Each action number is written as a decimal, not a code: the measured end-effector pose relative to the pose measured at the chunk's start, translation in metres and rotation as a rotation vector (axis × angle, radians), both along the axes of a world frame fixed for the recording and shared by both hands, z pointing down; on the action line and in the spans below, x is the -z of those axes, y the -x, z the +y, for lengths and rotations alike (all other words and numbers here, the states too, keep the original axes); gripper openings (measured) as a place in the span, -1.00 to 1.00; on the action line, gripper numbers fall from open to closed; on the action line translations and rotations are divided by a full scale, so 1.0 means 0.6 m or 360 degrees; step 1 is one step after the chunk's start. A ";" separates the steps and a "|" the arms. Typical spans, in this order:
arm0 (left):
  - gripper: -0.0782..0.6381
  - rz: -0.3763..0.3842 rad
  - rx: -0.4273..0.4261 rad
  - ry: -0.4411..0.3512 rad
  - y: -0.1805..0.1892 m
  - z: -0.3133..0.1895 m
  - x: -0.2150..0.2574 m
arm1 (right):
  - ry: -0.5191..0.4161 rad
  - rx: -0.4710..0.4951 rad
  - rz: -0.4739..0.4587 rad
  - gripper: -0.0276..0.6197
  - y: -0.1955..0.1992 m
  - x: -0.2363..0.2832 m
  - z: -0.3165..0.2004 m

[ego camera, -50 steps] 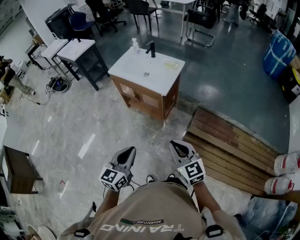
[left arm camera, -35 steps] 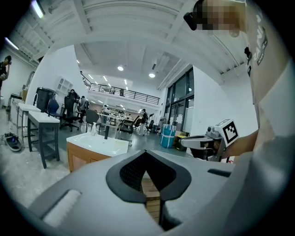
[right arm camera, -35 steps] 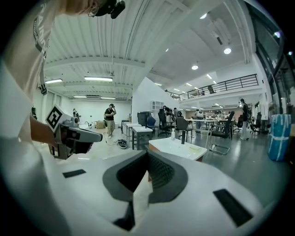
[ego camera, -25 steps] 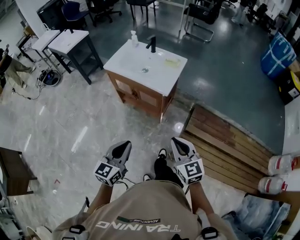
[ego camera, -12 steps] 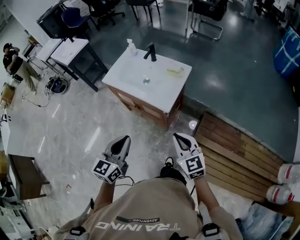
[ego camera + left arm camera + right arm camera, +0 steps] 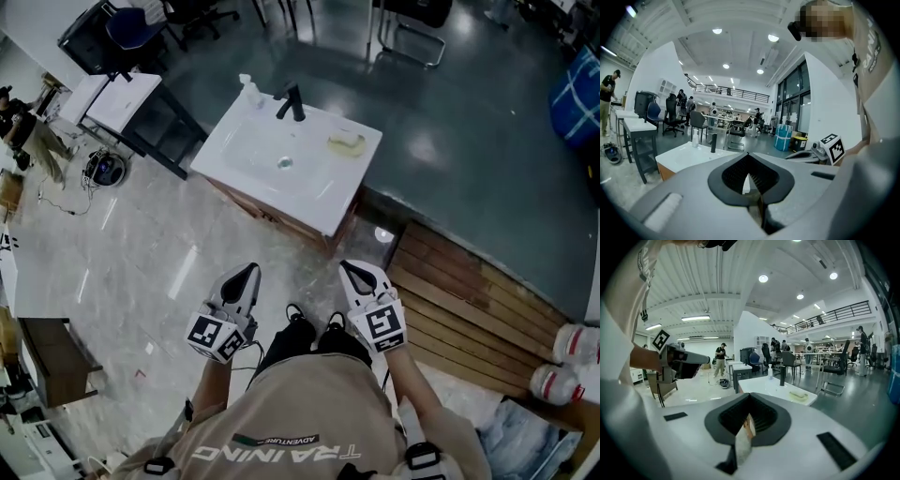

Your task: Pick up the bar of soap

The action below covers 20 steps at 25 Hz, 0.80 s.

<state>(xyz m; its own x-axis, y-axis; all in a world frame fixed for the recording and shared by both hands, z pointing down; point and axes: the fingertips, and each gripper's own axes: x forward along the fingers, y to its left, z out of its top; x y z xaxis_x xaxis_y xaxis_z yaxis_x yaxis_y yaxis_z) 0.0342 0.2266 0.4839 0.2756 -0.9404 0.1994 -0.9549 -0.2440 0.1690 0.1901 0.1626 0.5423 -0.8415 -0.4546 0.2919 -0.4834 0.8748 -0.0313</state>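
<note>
A pale yellow bar of soap (image 6: 346, 142) lies on the right side of the white washbasin top (image 6: 323, 187), which sits on a wooden cabinet ahead of me. The soap (image 6: 799, 395) also shows in the right gripper view, far beyond the jaws. A black tap (image 6: 294, 101) and a small soap dispenser (image 6: 246, 84) stand at the basin's far edge. My left gripper (image 6: 249, 269) and right gripper (image 6: 349, 267) are held side by side in front of my chest, well short of the cabinet. Both are shut, with nothing between their jaws.
A wooden slatted platform (image 6: 459, 291) lies on the floor at the right. A dark table with a white top (image 6: 131, 98) stands left of the basin, with chairs (image 6: 412, 23) behind. A brown side table (image 6: 47, 361) is at the far left. People stand in the background.
The washbasin has drawn nearer and shifted slightly left in the head view as I walk toward it. Both grippers stay shut, side by side in front of me.
</note>
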 end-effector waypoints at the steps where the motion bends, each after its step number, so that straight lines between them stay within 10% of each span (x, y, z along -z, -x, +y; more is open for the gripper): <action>1: -0.79 -0.0001 -0.0002 0.0008 0.008 -0.005 -0.006 | 0.0020 -0.0013 -0.0005 -0.90 0.006 -0.002 -0.009; 20: -0.79 0.0056 -0.0200 -0.0083 0.210 -0.147 -0.011 | 0.0021 -0.0343 -0.0077 -0.90 0.158 0.061 -0.142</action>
<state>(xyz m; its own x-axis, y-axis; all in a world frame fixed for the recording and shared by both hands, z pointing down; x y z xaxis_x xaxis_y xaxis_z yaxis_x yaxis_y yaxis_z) -0.0916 0.1384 0.4904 0.3977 -0.9069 0.1392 -0.9100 -0.3706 0.1857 0.0953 0.0772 0.5060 -0.7387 -0.6217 0.2605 -0.6567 0.7509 -0.0700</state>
